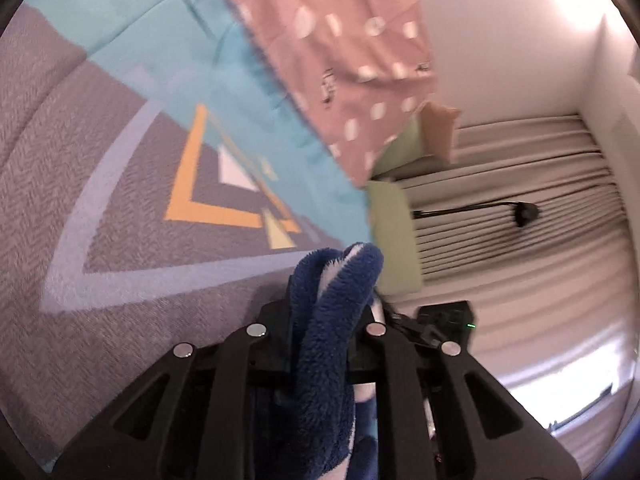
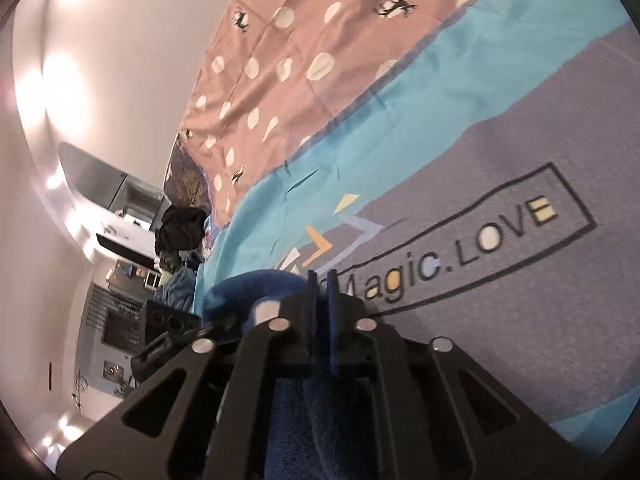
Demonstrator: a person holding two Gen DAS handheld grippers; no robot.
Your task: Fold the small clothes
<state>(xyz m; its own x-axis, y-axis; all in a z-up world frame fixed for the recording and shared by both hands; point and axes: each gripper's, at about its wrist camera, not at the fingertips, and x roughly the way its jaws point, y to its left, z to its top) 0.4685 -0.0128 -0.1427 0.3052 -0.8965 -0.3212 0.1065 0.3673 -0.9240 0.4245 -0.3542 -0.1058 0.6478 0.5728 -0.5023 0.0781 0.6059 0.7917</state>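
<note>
A fluffy dark blue garment with white patches (image 1: pixel 332 332) is bunched between the fingers of my left gripper (image 1: pixel 326 280), which is shut on it and holds it above the bed. In the right wrist view the same blue garment (image 2: pixel 256 286) is pinched between the two blue pads of my right gripper (image 2: pixel 320 280), which is shut on its edge. The cloth hangs down below both grippers and its lower part is hidden behind the black gripper frames.
Below lies a bedspread, grey and turquoise (image 1: pixel 100 160), printed with "Magic.LOVE" (image 2: pixel 460 256). A pink dotted blanket (image 1: pixel 352 52) covers its far part. Green pillows (image 1: pixel 394 236) and a curtain (image 1: pixel 520 208) stand to one side; a pile of dark clothes (image 2: pixel 180 224) and shelves on the other.
</note>
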